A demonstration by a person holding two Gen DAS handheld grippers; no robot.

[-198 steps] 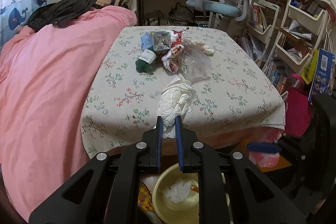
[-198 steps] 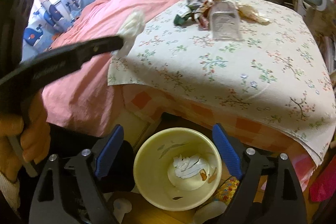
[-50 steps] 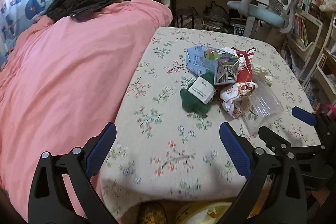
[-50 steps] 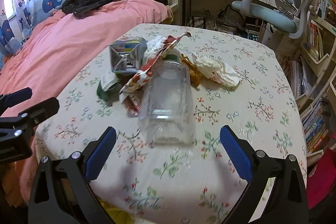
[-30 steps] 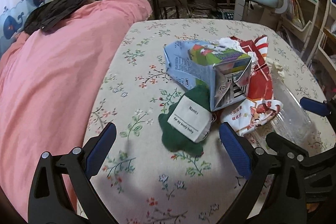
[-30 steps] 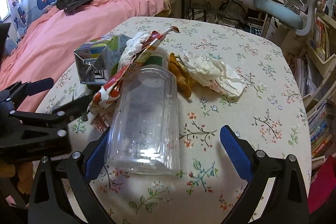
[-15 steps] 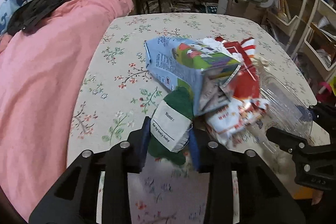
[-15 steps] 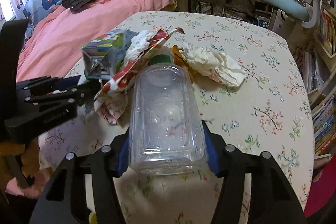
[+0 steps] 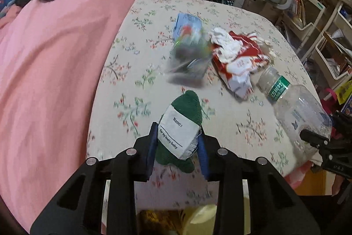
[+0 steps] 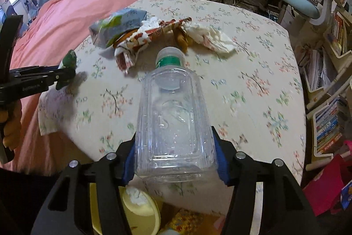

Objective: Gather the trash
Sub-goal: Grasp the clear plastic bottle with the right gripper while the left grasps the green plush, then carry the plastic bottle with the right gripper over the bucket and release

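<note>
The floral-clothed surface (image 10: 253, 72) fills mid-frame in both views, and the yellow bin (image 10: 140, 215) sits at the bottom edge, below its near rim. The clear plastic bottle (image 10: 173, 124) lies lengthwise along the right gripper (image 10: 173, 160), base toward the camera, cap pointing up-frame, clamped between the blue pads. The left gripper (image 9: 177, 151) is closed on the green cloth item with a white label (image 9: 180, 131). Both loads must likely travel down-frame to the bin. Carton (image 9: 189, 52) and red wrapper (image 9: 237, 63) remain upper centre.

Black tongs (image 9: 177, 154); blue finger pads (image 10: 220, 165); silver screws; orange glove (image 10: 8, 124).
</note>
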